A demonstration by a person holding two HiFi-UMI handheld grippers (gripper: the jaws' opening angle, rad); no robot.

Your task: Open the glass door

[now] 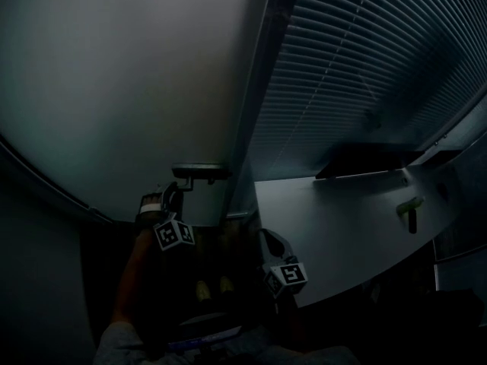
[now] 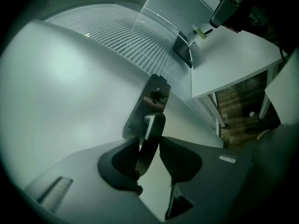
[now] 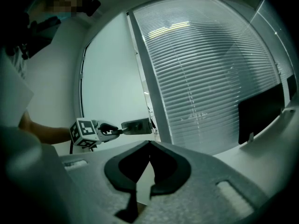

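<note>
We have the left gripper (image 2: 149,147) pinched on the free end of the handle (image 2: 154,124). The lever lies level along the glass door (image 1: 114,90). Our right gripper (image 3: 149,146) is closed, empty and well off it.

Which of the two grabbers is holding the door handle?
The left gripper: its jaws pinch the door handle. The right gripper is shut with nothing between its jaws, away from the handle.
</note>
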